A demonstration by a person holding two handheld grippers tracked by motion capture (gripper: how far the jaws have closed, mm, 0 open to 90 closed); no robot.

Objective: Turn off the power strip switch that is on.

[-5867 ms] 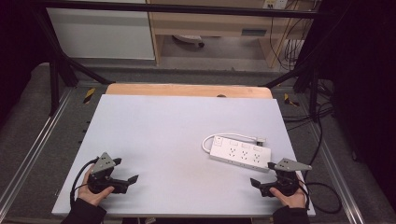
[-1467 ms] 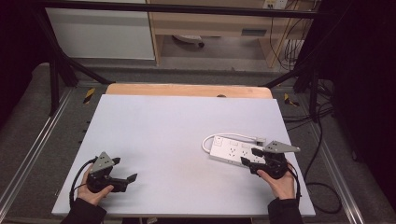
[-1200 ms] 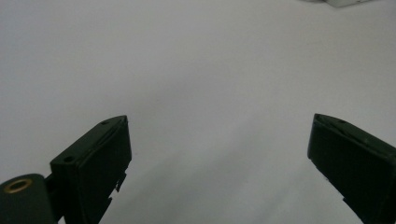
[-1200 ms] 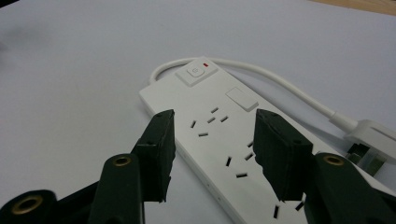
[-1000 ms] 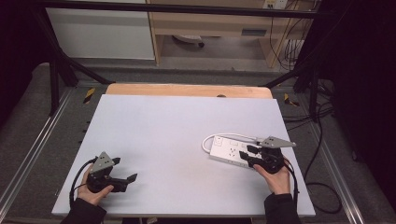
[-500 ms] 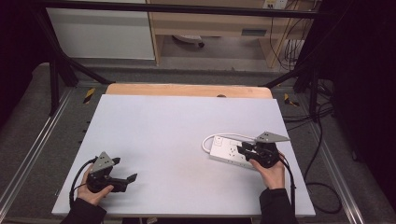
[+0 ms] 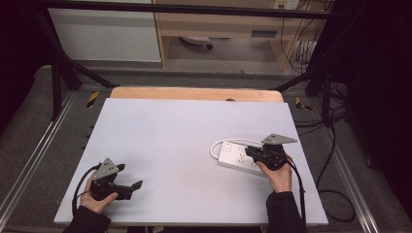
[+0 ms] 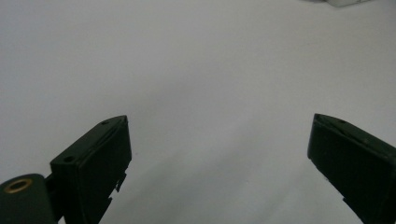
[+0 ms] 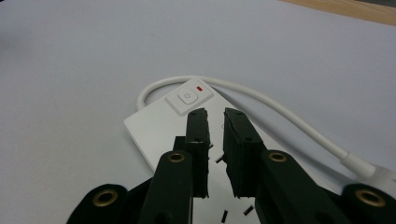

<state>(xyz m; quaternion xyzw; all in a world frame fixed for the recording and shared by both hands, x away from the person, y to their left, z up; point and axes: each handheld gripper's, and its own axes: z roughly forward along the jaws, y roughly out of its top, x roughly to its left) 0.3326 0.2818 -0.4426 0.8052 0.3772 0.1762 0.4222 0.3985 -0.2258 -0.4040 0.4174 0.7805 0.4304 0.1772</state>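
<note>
White power strip [image 7: 239, 158] lying flat on the right half of the pale table top [image 7: 184, 131], toward the near right edge. White cable [image 7: 228, 143] looped out from the far end of the strip, curving round its left side and back toward the right. In the right gripper view: square push button [image 9: 188, 97] with a small red indicator [image 9: 200, 87] beside it at the far end of the strip [image 9: 159, 126], socket slots showing dark nearer the camera, cable [image 9: 280, 109] running off to the lower right.

Right gripper [image 7: 253, 153] held over the strip from the near right side, right hand [image 7: 277, 174] behind it, grey three-cornered plate on top. Jaws nearly pressed together (a narrow slit left between them), nothing pinched. Tips of the right gripper [image 9: 215, 114] positioned above the strip's top face, just short of the button; contact with the surface cannot be told.

Left gripper [image 7: 137, 185] resting low at the near left corner of the table, held in the left hand [image 7: 97, 196], well apart from the strip. Jaws spread wide in the left gripper view [image 8: 219, 140], bare table surface [image 8: 196, 70] between them, nothing held.

Wooden strip [image 7: 194, 93] along the far edge of the table.
</note>
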